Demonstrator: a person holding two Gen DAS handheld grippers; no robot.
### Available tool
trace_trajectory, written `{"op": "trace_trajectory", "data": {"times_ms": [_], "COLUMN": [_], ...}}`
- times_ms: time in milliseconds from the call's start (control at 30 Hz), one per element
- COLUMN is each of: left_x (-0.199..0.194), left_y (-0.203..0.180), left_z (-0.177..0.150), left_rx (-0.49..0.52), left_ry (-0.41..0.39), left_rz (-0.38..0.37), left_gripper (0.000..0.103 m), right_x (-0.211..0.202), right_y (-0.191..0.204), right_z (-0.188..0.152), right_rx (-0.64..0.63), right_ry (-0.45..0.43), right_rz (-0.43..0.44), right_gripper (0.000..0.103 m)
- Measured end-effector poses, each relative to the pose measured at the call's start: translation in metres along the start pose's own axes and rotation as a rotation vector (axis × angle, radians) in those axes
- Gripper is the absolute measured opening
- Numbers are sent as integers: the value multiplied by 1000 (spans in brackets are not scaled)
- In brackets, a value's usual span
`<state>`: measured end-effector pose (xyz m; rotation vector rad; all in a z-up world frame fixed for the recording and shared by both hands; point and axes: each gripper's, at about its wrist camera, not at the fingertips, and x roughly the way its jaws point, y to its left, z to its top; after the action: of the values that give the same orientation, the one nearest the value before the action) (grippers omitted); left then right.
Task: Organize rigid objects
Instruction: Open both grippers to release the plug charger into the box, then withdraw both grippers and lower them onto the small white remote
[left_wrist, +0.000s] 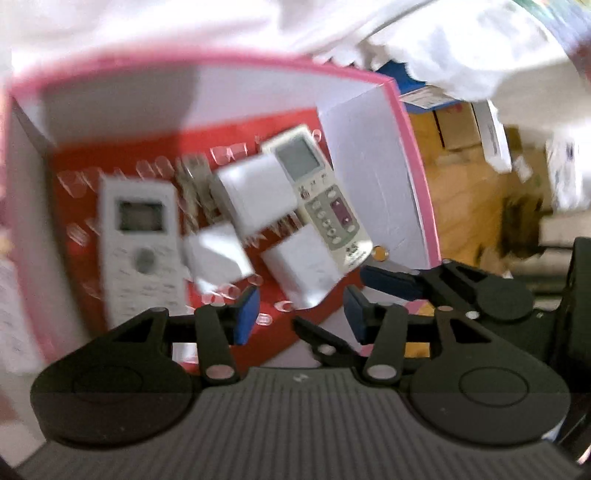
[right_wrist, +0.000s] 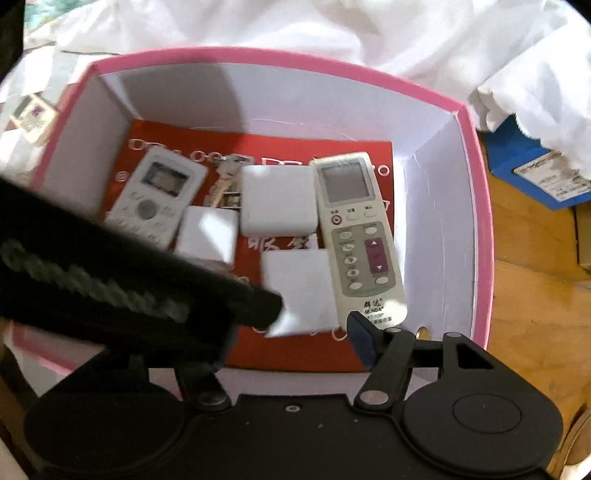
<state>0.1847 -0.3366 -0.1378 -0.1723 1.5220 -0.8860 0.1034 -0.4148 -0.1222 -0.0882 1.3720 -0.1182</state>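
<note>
Looking down into the pink-rimmed box (right_wrist: 476, 206), both wrist views show its white inner walls and a red printed sheet (right_wrist: 306, 350) covering the floor. All visible task items lie on that sheet.

Contents, as the right wrist view shows them:
- A white remote (right_wrist: 159, 195) with a small screen lies at the left, tilted, partly hidden by the other gripper's body.
- A bunch of keys (right_wrist: 225, 177) lies just beside it, toward the back.
- A large white charger block (right_wrist: 279, 201) sits at centre, touching or nearly touching the keys.
- A smaller white block (right_wrist: 208, 234) lies in front of it, to the left.
- A third white block (right_wrist: 299, 288) lies nearest the camera.
- A cream remote (right_wrist: 356, 236) with grey buttons and a purple panel lies along the right, its side against the blocks.

Left gripper (left_wrist: 301, 314): jaws apart, blue pads clear of everything, nothing between them; it hovers above the near edge of the box. The view is motion-blurred.

Right gripper (right_wrist: 295, 332): only its right finger (right_wrist: 364, 341) is visible, near the lower end of the cream remote; the left finger is masked by the black body of the other gripper. Jaws stand apart, with no item seen gripped.

Outside the box: crumpled white cloth (right_wrist: 332, 33) behind, a blue carton (right_wrist: 535, 173) at right, and a wooden floor (right_wrist: 535, 295).
</note>
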Motion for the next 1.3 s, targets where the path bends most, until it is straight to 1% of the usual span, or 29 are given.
{"op": "trace_trajectory", "data": {"times_ms": [33,100,233,333,400,500,600,700,767,867,967,1100,1167,1300], "left_x": [-12,-36,-85,-121,-145,-176,-193,-202,-203,-195,-183,-162,-151,-129], "left_y": [-2,-4,-5,-6,-2,10,28,52,69,93,110,132,142,159], "left_z": [-4,-11,-27,-37,-45,-57,-71,-86,-93,-101,-109,-117,-119,-122], "left_rx": [35,91,184,245,274,304,306,305,282,234,206,194,188,185], "left_ry": [-16,-41,-88,-128,-157,-195,-231,-257,-263,-258,-274,-305,-322,-361], "left_rz": [17,23,40,66,83,116,148,195,207,193,189,197,195,178], "left_gripper": [49,49,49,49,49,49,49,49,49,49,49,49,49,49], "right_x": [-9,-32,-85,-116,-129,-141,-146,-139,-127,-101,-73,-40,-26,5], "right_y": [3,9,30,57,74,91,111,134,151,171,189,215,221,224], "right_z": [-6,-19,-46,-56,-57,-58,-62,-65,-65,-58,-51,-49,-45,-37], "right_rx": [-2,-4,-11,-52,-46,-15,3,-2,-7,-23,-47,-132,-162,-126], "right_ry": [-34,-134,-365,-488,-529,-557,-572,-558,-527,-478,-450,-483,-500,-508], "right_rz": [4,23,123,164,209,328,432,482,485,462,382,238,187,117], "right_gripper": [69,69,69,69,69,69,69,69,69,69,69,69,69,68]}}
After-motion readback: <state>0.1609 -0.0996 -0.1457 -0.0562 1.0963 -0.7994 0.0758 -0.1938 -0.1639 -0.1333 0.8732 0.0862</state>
